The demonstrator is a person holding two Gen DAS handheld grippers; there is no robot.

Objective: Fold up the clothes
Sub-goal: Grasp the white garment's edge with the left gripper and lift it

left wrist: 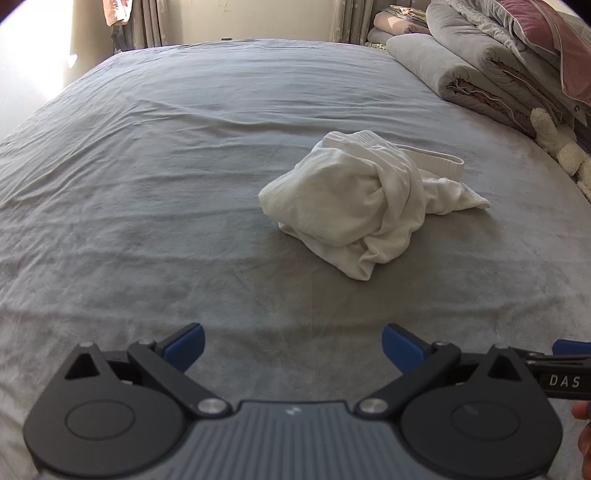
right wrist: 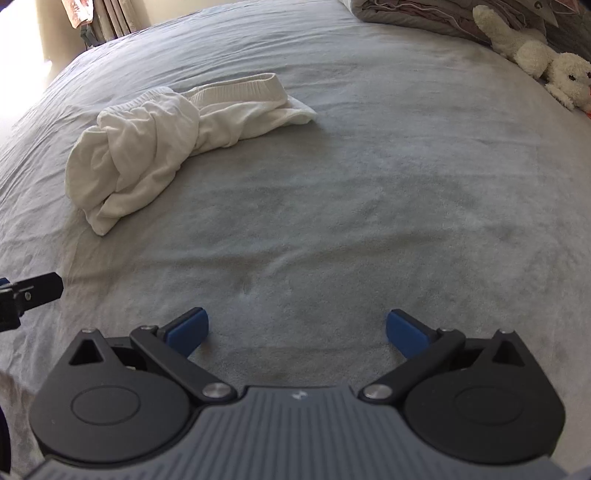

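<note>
A crumpled white garment (left wrist: 362, 201) with an elastic waistband lies bunched on the grey bed sheet (left wrist: 166, 177), ahead and to the right of my left gripper (left wrist: 293, 345). That gripper is open, its blue pads wide apart over bare sheet, well short of the cloth. In the right wrist view the same garment (right wrist: 159, 144) lies ahead to the left of my right gripper (right wrist: 297, 330), which is also open and holds nothing. Part of the right gripper (left wrist: 561, 365) shows at the left view's right edge. Part of the left gripper (right wrist: 29, 291) shows at the right view's left edge.
Folded grey and pink quilts (left wrist: 480, 62) are stacked along the bed's far right side. A white plush toy (right wrist: 532, 51) lies beside them. Curtains (left wrist: 155, 22) hang behind the bed, with bright light at the far left. A hand (left wrist: 583, 435) shows at the lower right edge.
</note>
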